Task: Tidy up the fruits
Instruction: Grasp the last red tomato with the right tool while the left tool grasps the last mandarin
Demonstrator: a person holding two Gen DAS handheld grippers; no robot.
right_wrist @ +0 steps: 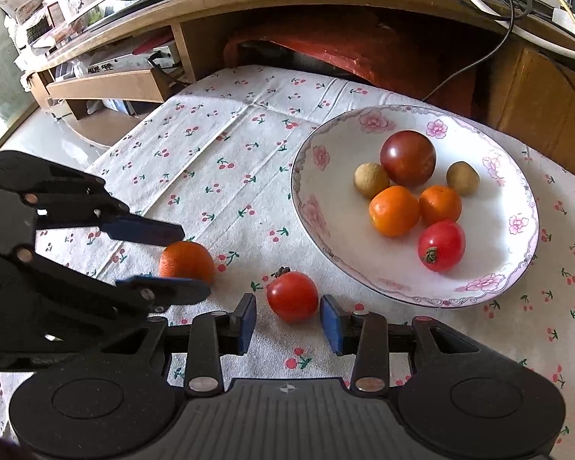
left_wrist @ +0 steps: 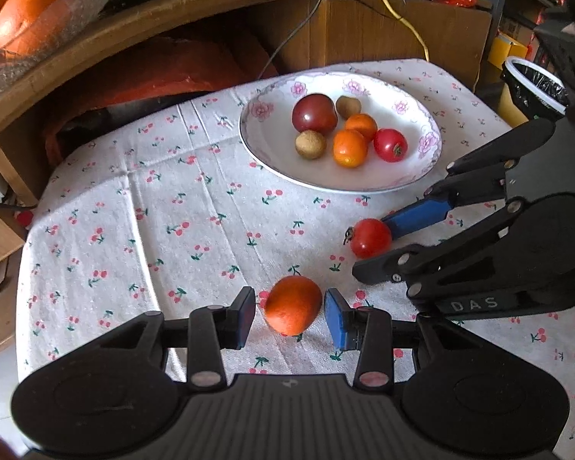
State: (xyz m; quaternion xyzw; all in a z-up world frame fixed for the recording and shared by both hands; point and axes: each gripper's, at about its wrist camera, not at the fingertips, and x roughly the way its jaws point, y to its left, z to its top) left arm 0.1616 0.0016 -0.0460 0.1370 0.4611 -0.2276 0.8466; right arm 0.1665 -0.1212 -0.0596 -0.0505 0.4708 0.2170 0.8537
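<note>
White cloth (left_wrist: 165, 191) dotted with red cherries; white plate (right_wrist: 517, 237) rimmed in pink flowers; an orange tangerine (left_wrist: 293, 304), a red tomato (right_wrist: 292, 296), blue-padded black tools.

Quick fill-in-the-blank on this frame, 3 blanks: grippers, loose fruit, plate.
1. The left gripper straddles the loose ____ on the tablecloth.
2. The right gripper straddles the loose ____.
3. The plate holds ____ fruits.

Missing words: orange; tomato; six.
</note>
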